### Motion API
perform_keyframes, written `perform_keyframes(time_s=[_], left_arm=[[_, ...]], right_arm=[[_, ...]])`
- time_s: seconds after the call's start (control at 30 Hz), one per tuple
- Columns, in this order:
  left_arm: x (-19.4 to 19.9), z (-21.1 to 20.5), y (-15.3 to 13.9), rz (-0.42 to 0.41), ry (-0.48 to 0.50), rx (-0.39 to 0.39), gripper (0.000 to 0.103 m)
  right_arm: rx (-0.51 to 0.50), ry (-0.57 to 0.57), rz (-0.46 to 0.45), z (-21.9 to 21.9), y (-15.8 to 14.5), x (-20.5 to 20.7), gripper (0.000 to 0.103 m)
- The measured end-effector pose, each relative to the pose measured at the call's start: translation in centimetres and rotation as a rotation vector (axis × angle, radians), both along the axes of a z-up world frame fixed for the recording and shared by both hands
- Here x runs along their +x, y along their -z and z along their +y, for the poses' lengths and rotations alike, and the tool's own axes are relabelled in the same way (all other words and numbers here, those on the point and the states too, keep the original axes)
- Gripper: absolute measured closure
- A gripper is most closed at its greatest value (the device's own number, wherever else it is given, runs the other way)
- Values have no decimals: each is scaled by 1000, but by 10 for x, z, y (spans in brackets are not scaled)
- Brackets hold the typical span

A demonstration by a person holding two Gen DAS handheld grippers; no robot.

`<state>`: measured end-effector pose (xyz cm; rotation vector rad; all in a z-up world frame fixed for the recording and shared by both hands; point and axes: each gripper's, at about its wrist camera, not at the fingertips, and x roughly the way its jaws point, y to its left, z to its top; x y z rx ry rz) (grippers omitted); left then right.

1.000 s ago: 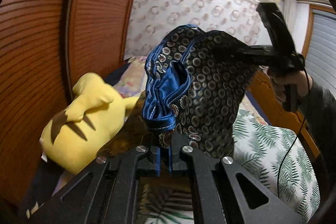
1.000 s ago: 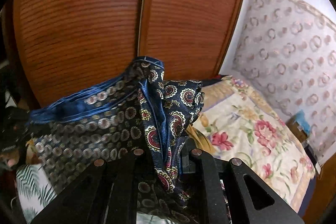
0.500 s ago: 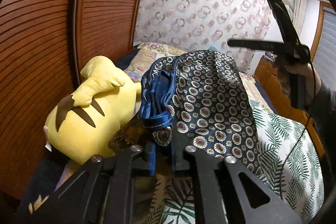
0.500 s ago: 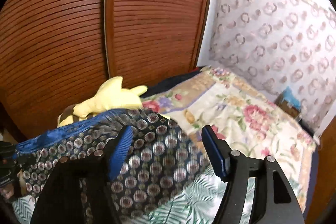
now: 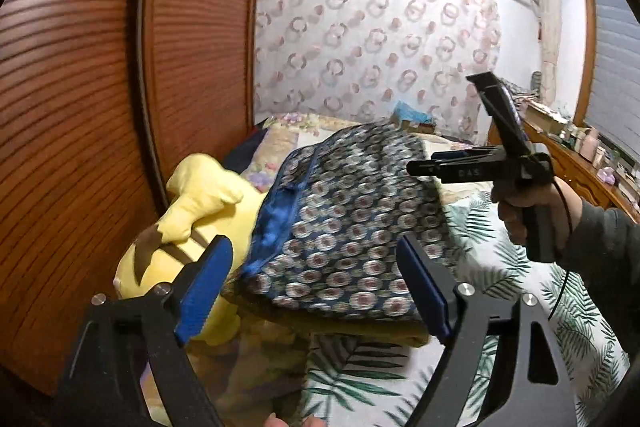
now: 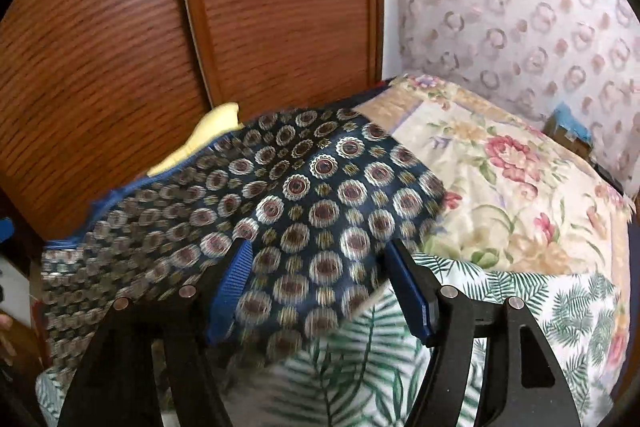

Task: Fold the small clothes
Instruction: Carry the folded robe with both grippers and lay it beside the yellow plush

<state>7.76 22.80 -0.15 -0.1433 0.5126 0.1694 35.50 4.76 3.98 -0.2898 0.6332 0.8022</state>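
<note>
A dark blue patterned garment (image 5: pixel 340 219) with medallion print and a bright blue waistband lies folded on a stack of clothes on the bed; it also shows in the right wrist view (image 6: pixel 288 215). My left gripper (image 5: pixel 312 291) is open and empty, just in front of the garment. My right gripper (image 6: pixel 320 287) is open and empty above the garment's near edge. In the left wrist view the right gripper (image 5: pixel 424 167) hovers over the garment's far right side, held by a hand.
A yellow plush toy (image 5: pixel 188 223) lies left of the garment against the wooden louvred wardrobe (image 5: pixel 100 87). A leaf-print sheet (image 6: pixel 520 315) and a floral quilt (image 6: pixel 512 179) cover the bed. A wooden dresser (image 5: pixel 580 163) with small items stands at right.
Both grippers held the garment up a second ago. The right let go first, then the left opened; the garment now lies flat on the stack and both grippers have drawn back.
</note>
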Motion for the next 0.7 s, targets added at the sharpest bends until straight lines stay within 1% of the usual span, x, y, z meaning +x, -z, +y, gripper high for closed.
perform_keyframes(time_s=[0.07, 0.13, 0.17, 0.3, 0.4, 0.47, 0.57, 0.7], left_arm=[[-2, -14, -6, -13, 25, 4, 18], [-2, -26, -10, -26, 44, 11, 18], [-2, -33, -12, -31, 56, 11, 18], [-4, -64, -17, -47, 111, 21, 18], [-4, -90, -19, -47, 126, 48, 18], [-5, -105, -21, -53, 152, 55, 18], [-7, -125, -25, -67, 192, 50, 18], [-10, -153, -33, -79, 226, 59, 18]], right_arm=[[17, 8, -33, -10, -2, -23, 33], [35, 22, -64, -31, -11, -47, 33], [43, 30, -77, -39, -9, -58, 33], [66, 98, -122, -83, -11, -109, 33], [91, 155, -144, -119, -10, -150, 32], [99, 198, -163, -142, -4, -180, 29], [102, 276, -186, -170, 0, -213, 25], [128, 385, -219, -202, -11, -253, 22]])
